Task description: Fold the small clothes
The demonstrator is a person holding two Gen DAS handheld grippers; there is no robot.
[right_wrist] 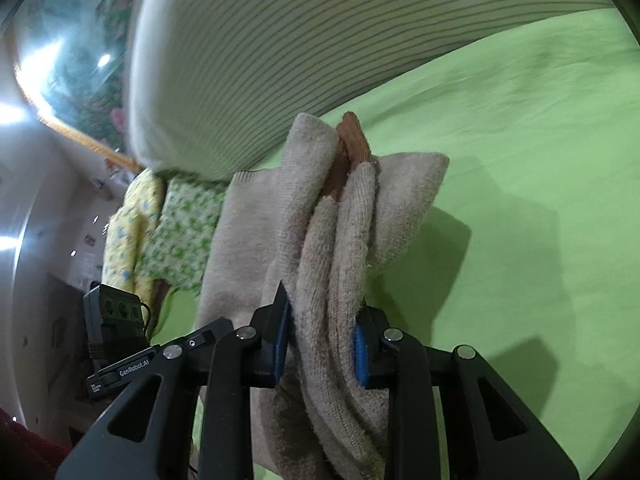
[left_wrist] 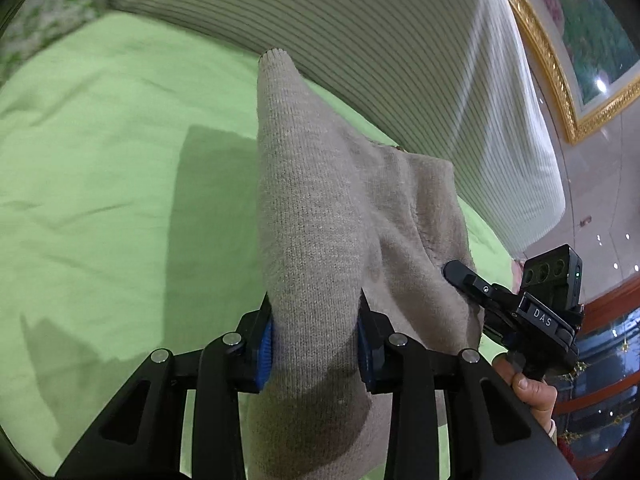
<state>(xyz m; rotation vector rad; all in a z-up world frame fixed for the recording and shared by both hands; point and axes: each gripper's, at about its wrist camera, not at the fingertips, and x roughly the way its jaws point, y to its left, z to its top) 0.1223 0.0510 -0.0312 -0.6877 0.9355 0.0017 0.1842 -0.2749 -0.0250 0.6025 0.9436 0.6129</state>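
Observation:
A small beige knit garment (left_wrist: 320,216) hangs lifted above the green bed sheet (left_wrist: 100,160). My left gripper (left_wrist: 316,344) is shut on a bunched fold of it, the blue pads pressing both sides. My right gripper (right_wrist: 322,344) is shut on another bunched edge of the same garment (right_wrist: 344,240), where a brown inner patch (right_wrist: 352,144) shows at the top. The right gripper (left_wrist: 520,308) also shows in the left wrist view, at the garment's right edge. The left gripper's body (right_wrist: 120,344) shows in the right wrist view, left of the cloth.
A white striped pillow or bolster (left_wrist: 380,48) lies along the far side of the bed and also shows in the right wrist view (right_wrist: 248,64). Floral yellow and green bedding (right_wrist: 160,232) lies at the left. A gold-framed picture (left_wrist: 576,60) hangs on the wall.

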